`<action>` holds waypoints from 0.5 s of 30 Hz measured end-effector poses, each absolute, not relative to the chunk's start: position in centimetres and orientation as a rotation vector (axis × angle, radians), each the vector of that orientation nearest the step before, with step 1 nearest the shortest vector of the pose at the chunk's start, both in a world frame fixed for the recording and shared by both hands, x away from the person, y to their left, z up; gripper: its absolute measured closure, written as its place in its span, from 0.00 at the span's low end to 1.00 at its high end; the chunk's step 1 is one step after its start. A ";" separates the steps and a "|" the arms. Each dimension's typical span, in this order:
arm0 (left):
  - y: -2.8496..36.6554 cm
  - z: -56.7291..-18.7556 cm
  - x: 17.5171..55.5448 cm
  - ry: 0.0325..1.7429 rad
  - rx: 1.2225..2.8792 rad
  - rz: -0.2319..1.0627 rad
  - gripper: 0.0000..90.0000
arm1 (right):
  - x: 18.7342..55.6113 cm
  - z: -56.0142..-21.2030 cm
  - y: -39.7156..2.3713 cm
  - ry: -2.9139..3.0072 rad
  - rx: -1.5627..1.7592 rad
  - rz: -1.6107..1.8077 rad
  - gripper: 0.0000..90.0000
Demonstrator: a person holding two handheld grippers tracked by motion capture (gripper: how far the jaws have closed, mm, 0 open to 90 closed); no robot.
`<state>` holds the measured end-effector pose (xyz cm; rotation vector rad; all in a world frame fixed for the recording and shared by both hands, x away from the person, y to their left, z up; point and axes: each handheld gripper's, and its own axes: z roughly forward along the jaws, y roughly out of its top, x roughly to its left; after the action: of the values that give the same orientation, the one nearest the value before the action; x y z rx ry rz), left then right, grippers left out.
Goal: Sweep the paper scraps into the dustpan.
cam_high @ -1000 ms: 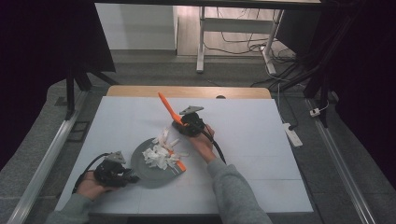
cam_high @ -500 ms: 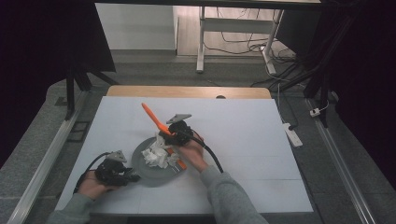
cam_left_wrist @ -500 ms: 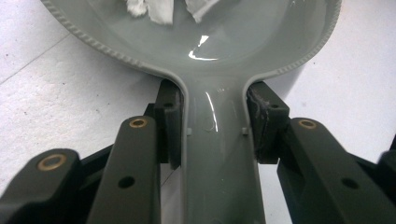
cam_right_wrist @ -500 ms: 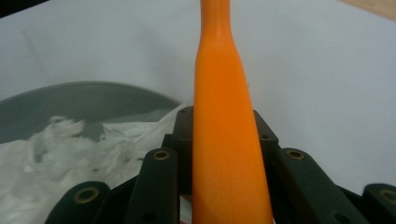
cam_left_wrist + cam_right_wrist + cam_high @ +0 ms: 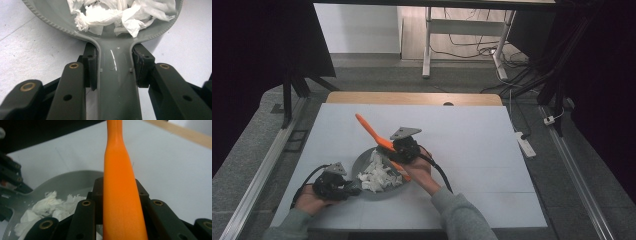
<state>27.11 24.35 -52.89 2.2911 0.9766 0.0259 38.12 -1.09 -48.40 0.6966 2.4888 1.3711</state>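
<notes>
A grey pan holding crumpled white paper sits at the near left of the white table. My left gripper is shut on the pan's handle, which lies between its two pads; the paper is piled just beyond. My right gripper is shut on an orange utensil and hovers over the pan's right rim. The utensil's handle slants up to the far left, and its lower end reaches down at the paper's right side.
The white table top stretches to the right and back, ending at a wooden strip. A white power strip lies beyond the right edge. From the right gripper view, the pan, paper and left gripper appear on the left.
My right gripper has carried the orange utensil leftward and nearer, from mid-table to the pan's right rim above the paper. The left gripper stays on the handle.
</notes>
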 end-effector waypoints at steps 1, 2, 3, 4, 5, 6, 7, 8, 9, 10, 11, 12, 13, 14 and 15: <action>24.4 -52.9 27.1 0.975 2.292 0.026 0.68 | 38.3 -48.1 -1.5 2.476 0.707 1.372 0.78; 24.4 -52.9 27.1 0.974 2.292 0.028 0.68 | 38.4 -47.9 -1.9 2.467 0.721 1.364 0.78; 24.4 -52.9 27.1 0.973 2.293 0.031 0.68 | 38.5 -47.8 -2.2 2.460 0.731 1.357 0.78; 24.4 -52.9 27.1 0.971 2.294 0.032 0.68 | 38.5 -47.7 -2.6 2.452 0.738 1.351 0.78; 24.4 -52.9 27.1 0.970 2.293 0.032 0.68 | 38.5 -47.7 -2.9 2.444 0.744 1.347 0.78; 24.5 -52.9 27.1 0.969 2.293 0.033 0.68 | 38.5 -47.7 -3.2 2.438 0.747 1.337 0.78; 24.5 -52.9 27.1 0.969 2.293 0.034 0.68 | 38.4 -47.6 -3.5 2.430 0.749 1.324 0.78; 24.5 -52.9 27.1 0.967 2.296 0.035 0.68 | 38.4 -47.7 -3.8 2.421 0.756 1.311 0.78; 24.6 -52.9 27.0 0.967 2.295 0.034 0.68 | 38.3 -47.7 -4.2 2.417 0.761 1.300 0.78; 24.6 -52.9 27.0 0.967 2.295 0.035 0.68 | 38.3 -47.8 -4.5 2.414 0.770 1.283 0.78; 24.6 -52.9 27.0 0.968 2.293 0.034 0.68 | 38.4 -47.9 -4.9 2.411 0.781 1.265 0.78; 24.7 -52.9 26.9 0.970 2.292 0.032 0.68 | 38.4 -48.0 -5.4 2.410 0.796 1.248 0.78; 24.7 -52.9 26.9 0.967 2.293 0.031 0.68 | 38.5 -48.1 -5.8 2.402 0.814 1.235 0.78; 24.7 -52.9 26.8 0.962 2.296 0.030 0.68 | 38.5 -48.2 -6.3 2.393 0.838 1.224 0.78; 24.8 -52.9 26.7 0.959 2.296 0.028 0.68 | 38.6 -48.4 -6.7 2.384 0.864 1.218 0.78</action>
<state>26.72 24.76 -52.89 2.2959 0.9591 0.0284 38.58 -6.75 -48.37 0.8640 2.3842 1.2182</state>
